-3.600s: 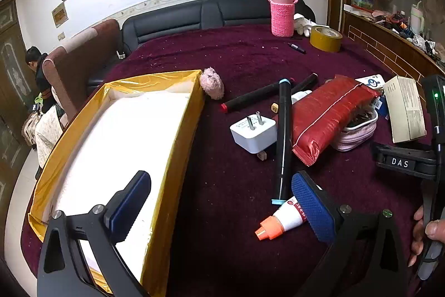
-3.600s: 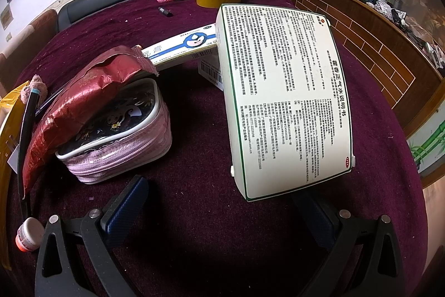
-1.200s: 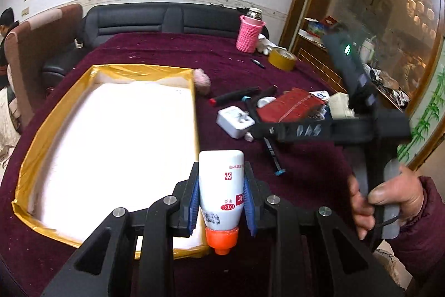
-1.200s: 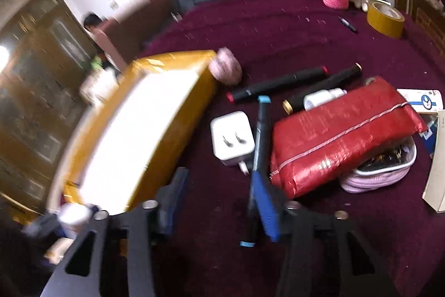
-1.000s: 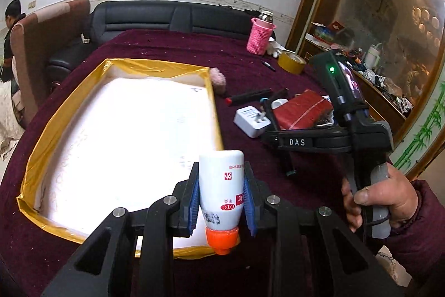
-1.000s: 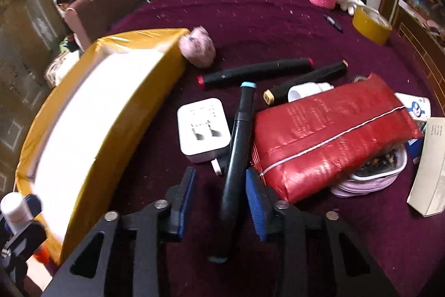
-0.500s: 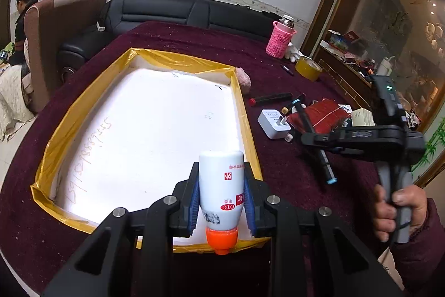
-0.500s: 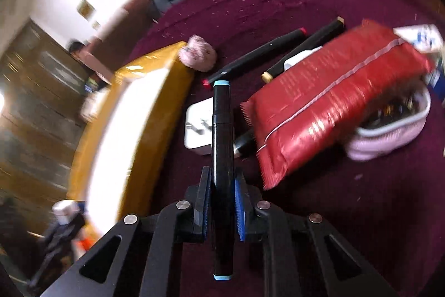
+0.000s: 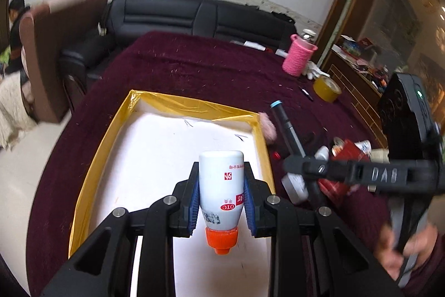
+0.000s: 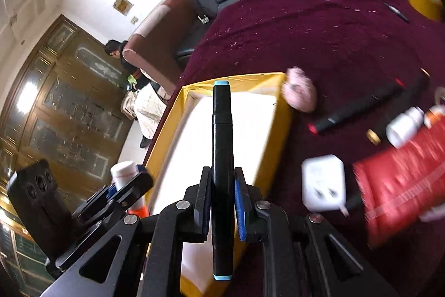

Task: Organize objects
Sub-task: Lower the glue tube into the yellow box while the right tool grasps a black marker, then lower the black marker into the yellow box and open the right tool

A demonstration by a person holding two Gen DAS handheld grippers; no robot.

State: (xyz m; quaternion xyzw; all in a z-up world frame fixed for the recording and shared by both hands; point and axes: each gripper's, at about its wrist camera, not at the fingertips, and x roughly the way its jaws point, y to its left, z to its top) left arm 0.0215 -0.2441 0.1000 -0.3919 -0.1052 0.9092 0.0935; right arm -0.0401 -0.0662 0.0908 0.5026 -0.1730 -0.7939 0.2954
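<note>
Both hands are carrying something toward the yellow-rimmed tray [image 9: 97, 166] on the maroon desk [image 9: 211, 66], so the step in hand looks like the delivery leg of the tidy-up. The left gripper [image 9: 221, 198] has its jaws clenched on a white bottle [image 9: 221, 185] with an orange cap, held cap-toward-camera above the tray's white floor. The right gripper [image 10: 222, 199] has its jaws clamped tight on a black marker [image 10: 221, 171] with blue ends, which points out over the tray's near rim. Next, I'd judge, each tool needs lowering until its load is close to the tray floor, then the jaws released one at a time; the two grippers hang close together over the same end of the tray, so they could knock each other unless staggered. Still loose on the desk beside the tray are a white plug adapter [image 10: 324, 183], a red pouch [image 10: 403, 180], a red-tipped marker [image 10: 358, 107], a small white bottle [image 10: 406, 125] and a pink fluffy ball [image 10: 300, 93] just beside the tray's far corner. Farther back stand a pink knitted holder [image 9: 297, 57] and a roll of tape [image 9: 326, 88]. The right side of the right wrist view is motion-blurred, so what lies under the pouch is hard to tell.
</note>
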